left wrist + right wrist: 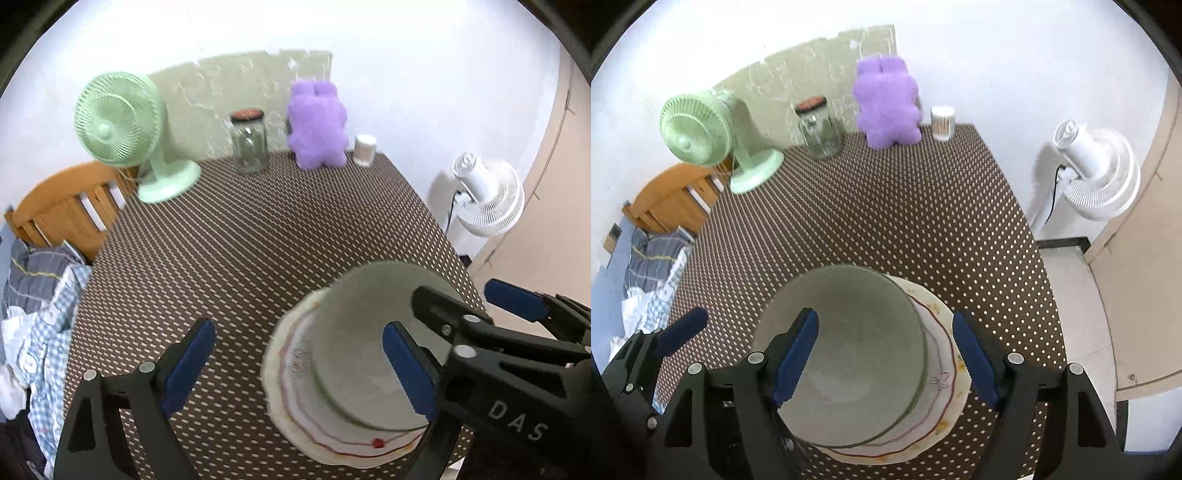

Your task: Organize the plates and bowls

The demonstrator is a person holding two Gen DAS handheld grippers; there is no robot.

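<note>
A pale green-rimmed bowl (857, 339) sits on a cream plate with a red wavy line and small flowers (945, 398), near the front edge of the dotted brown table. Both also show in the left wrist view, the bowl (369, 354) on the plate (295, 391). My right gripper (886, 358) is open and straddles the bowl's right side, one finger (796, 354) inside the bowl, the other (975, 358) over the plate. My left gripper (295, 365) is open and hovers to the left of the stack, its right finger (406, 365) over the bowl.
At the table's (240, 240) far edge stand a green desk fan (122, 125), a glass jar with red lid (249, 142), a purple plush toy (317, 125) and a small white cup (365, 149). A wooden chair (66, 210) with clothes is left; a white floor fan (487, 195) is right.
</note>
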